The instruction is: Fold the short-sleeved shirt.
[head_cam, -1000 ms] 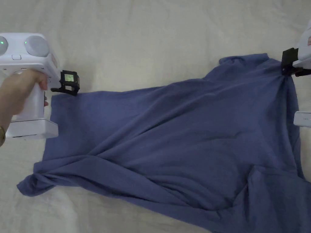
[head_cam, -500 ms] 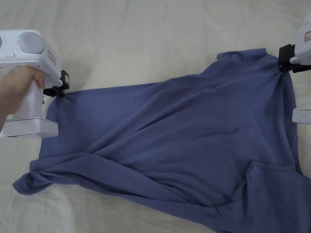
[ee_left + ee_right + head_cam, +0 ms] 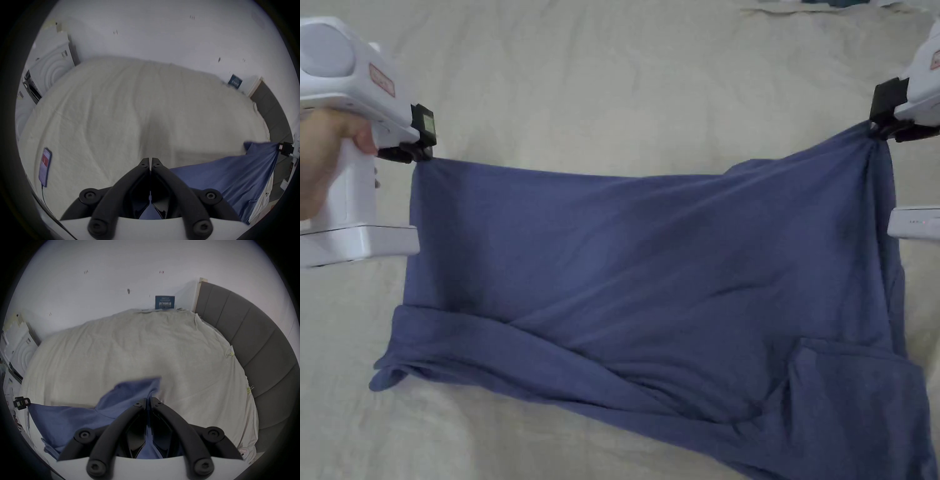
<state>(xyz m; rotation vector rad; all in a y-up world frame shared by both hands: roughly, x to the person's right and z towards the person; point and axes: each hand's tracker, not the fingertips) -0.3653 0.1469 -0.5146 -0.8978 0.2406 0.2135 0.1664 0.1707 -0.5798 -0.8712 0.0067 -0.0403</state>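
A blue short-sleeved shirt (image 3: 650, 275) hangs stretched between my two grippers over a cream bed sheet (image 3: 625, 87). My left gripper (image 3: 415, 153) is shut on the shirt's upper left corner; in the left gripper view the jaws (image 3: 150, 164) stand closed with blue cloth (image 3: 227, 177) trailing off to the right. My right gripper (image 3: 878, 128) is shut on the upper right corner, the cloth bunched at the jaws; in the right gripper view (image 3: 146, 400) blue fabric (image 3: 73, 417) runs between them. The shirt's lower part lies crumpled on the bed, a sleeve (image 3: 856, 400) at lower right.
A phone (image 3: 44, 164) on a cable lies on the sheet to the left. A grey padded headboard (image 3: 253, 340) bounds the bed on the right. White walls stand behind, with white appliances (image 3: 52, 65) at the far left.
Left gripper closed on the shirt's corner, then both grippers rose, lifting the top edge off the bed and pulling it taut. The lower edge slid inward.
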